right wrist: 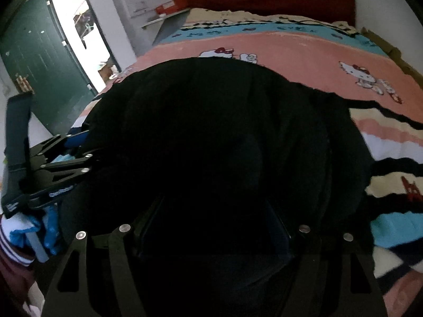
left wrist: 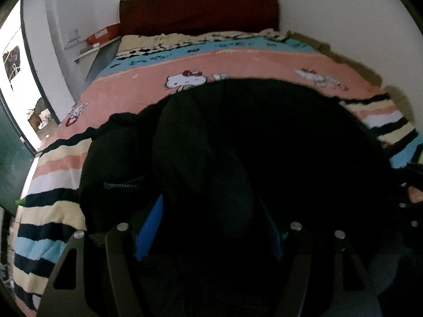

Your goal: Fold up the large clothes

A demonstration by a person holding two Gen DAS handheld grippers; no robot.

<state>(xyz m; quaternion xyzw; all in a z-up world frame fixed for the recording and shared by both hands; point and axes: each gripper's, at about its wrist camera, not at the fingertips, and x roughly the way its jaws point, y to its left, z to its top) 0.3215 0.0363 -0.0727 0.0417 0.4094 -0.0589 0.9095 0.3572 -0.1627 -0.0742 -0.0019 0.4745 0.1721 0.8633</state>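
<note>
Black garment [left wrist: 264, 145] is bunched in a dark heap on the bed blanket [left wrist: 238, 60], on the striped near end, well short of the dark red headboard [left wrist: 198, 8]. Blanket is pink in the middle with white cat cartoons, striped cream, black, white and blue at both ends. The garment's far edge just overlaps one cat print.

Relative to the headboard: green door [right wrist: 45, 60] and the bright doorway sit off to its left, a small shelf with an orange box [left wrist: 105, 34] right beside its left edge.

Left gripper [left wrist: 211, 227] – blue-lined fingers [left wrist: 150, 227] stand apart, and a thick fold of the garment fills the gap. Whether the pads actually press on the cloth, cannot tell – too dark. In the right wrist view it shows at the garment's left edge, fingers going into the fabric.

Right gripper [right wrist: 214, 224] – same picture: fingers [right wrist: 149, 222] apart, black fabric filling the space between and draped over them. Grip or just cloth lying in the gap, cannot tell.

Small stuff: blue zipper line [left wrist: 121, 185] on the garment's left side, left of the left gripper.
</note>
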